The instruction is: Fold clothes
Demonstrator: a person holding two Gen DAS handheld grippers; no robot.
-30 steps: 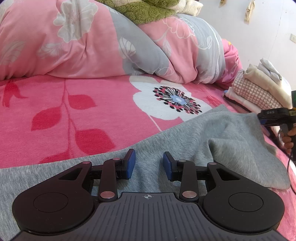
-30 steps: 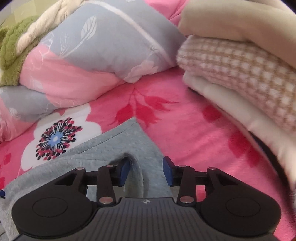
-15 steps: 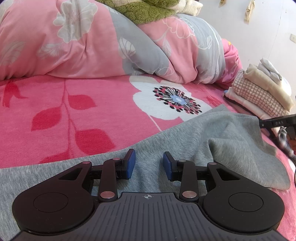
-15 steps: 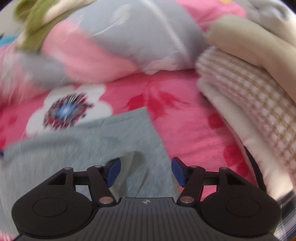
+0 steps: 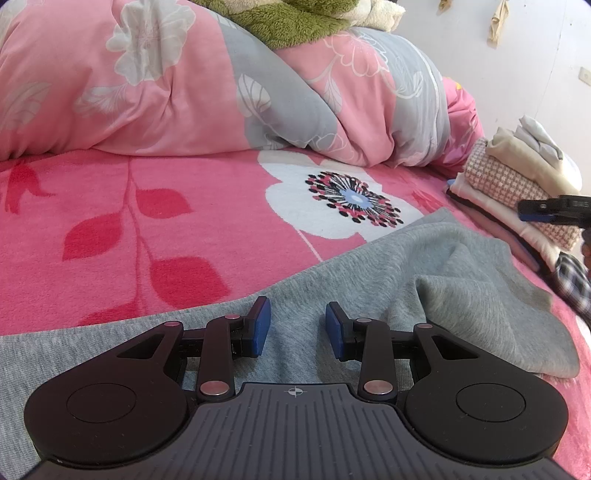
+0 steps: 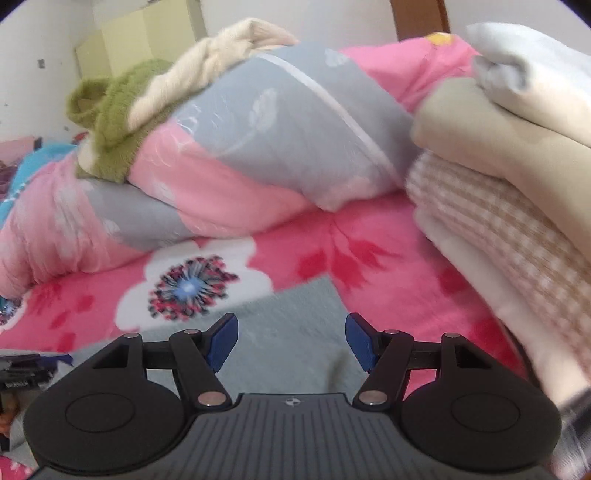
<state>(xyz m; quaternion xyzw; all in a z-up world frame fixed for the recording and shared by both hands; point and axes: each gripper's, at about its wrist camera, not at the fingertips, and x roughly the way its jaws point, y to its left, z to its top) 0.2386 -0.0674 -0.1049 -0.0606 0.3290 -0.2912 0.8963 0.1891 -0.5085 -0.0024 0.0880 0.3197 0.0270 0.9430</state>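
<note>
Below the wide-parted right claw [image 6: 291, 341], seemingly untouched, lies the grey garment [image 6: 295, 325].

The grey garment [image 5: 406, 280] lies flat on the bed blanket [image 5: 147, 229], its right corner folded over onto itself. Behind the garment, the bunched duvet [image 5: 221, 92] runs across the blanket, with 2 fleecy items [image 5: 295, 18] on top of it. To the garment's right stands a stack of folded clothes [image 5: 517, 177], near its corner.
</note>
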